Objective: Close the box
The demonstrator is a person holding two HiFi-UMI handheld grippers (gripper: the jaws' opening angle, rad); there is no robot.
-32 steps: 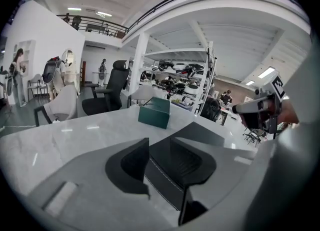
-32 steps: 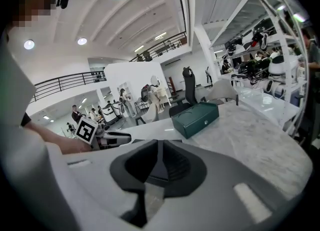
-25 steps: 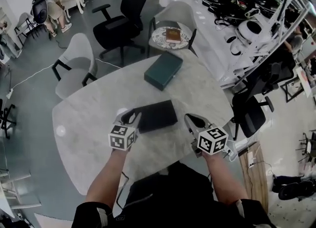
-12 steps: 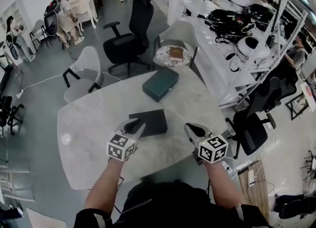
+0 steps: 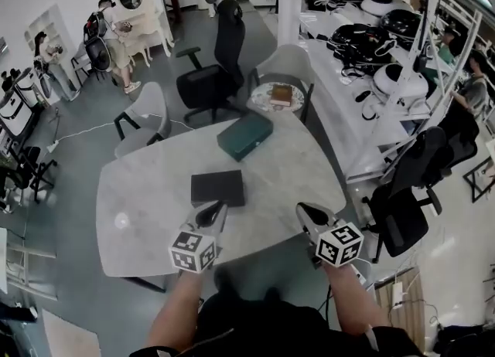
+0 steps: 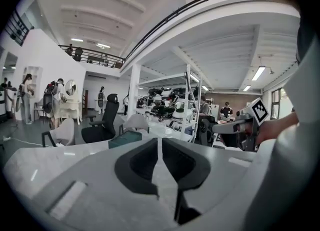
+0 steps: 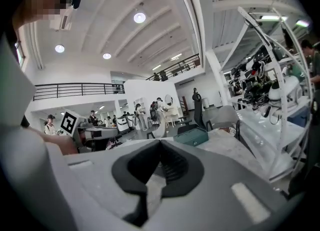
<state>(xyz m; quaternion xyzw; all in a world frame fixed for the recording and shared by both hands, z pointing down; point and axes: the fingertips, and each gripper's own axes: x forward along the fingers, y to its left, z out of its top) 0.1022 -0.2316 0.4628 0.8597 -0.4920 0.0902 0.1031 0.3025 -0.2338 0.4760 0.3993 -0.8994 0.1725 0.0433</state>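
Note:
A flat black box [image 5: 217, 188] lies closed on the white marble table [image 5: 147, 193], left of middle. A teal box [image 5: 244, 135] lies closed farther back, also seen in the left gripper view [image 6: 131, 138] and the right gripper view [image 7: 192, 136]. My left gripper [image 5: 211, 213] hovers at the table's near edge, just short of the black box and apart from it. Its jaws are closing, down to a thin slit with nothing between them [image 6: 159, 140]. My right gripper [image 5: 306, 211] is level with it to the right, shut and empty [image 7: 160, 142].
Grey chairs [image 5: 147, 112] and a black office chair [image 5: 216, 69] ring the far side of the table. A small round table [image 5: 278, 95] holding a book stands behind the teal box. Shelving with equipment [image 5: 379, 46] runs along the right. People stand at the back left.
Both grippers have drawn back from the black box toward the near table edge, and the view has pulled away. The left jaws have come nearly together.

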